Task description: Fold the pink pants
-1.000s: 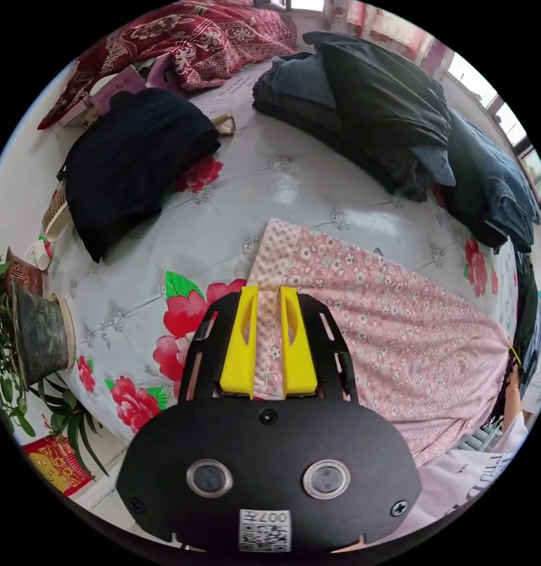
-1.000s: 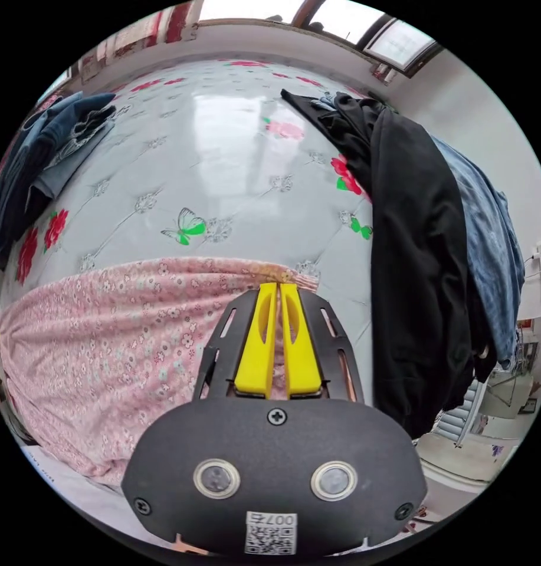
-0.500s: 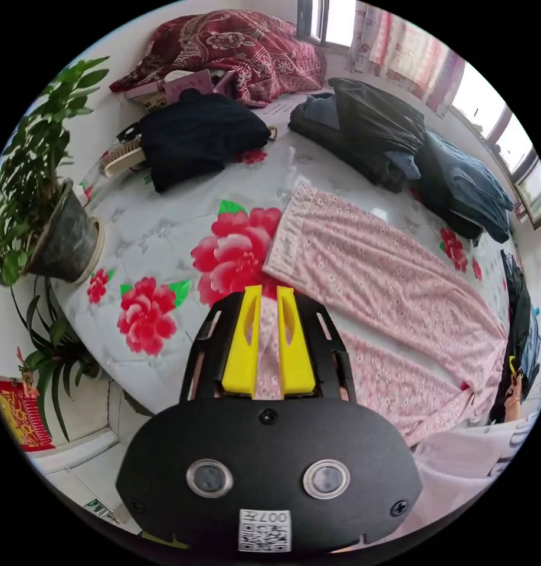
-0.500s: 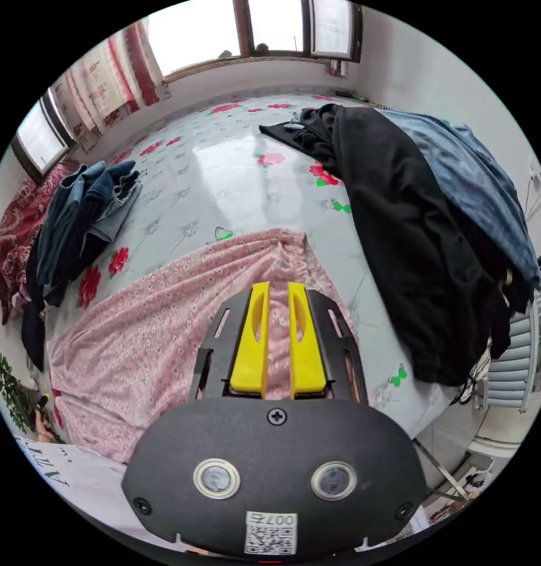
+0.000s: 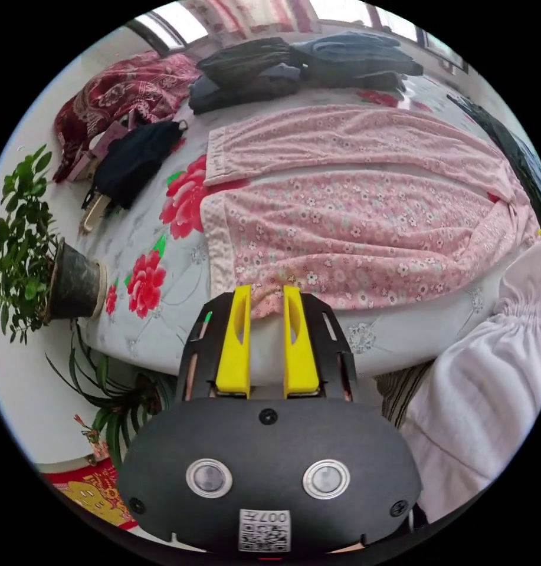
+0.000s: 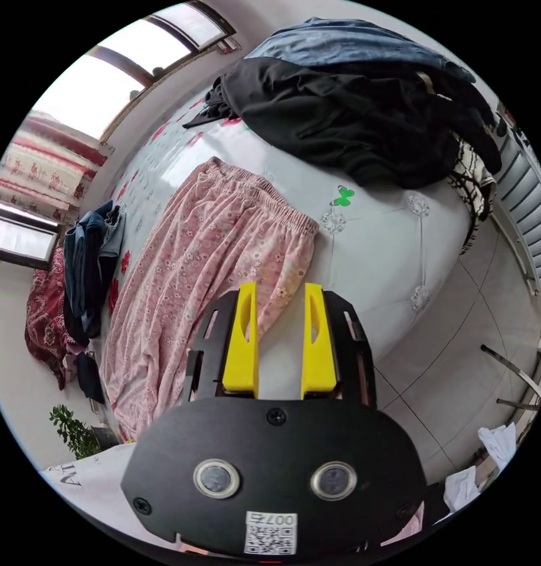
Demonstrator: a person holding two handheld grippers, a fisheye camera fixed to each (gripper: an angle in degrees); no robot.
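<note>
Both claws, left (image 5: 265,300) and right (image 6: 280,298), are gaping empty near the flat pink floral cotton pants (image 5: 364,224), whose legs should be aligned before folding.

Flowered bed (image 5: 164,330) carries pink pants (image 5: 364,218) and dark clothes (image 6: 353,112)

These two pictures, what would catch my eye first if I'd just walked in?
Probably the pink pants, spread flat with both legs side by side on a glossy bed cover printed with big red flowers. Next, the yellow-jawed left hand-held gripper and right hand-held gripper, open at the pants' near edge.
</note>
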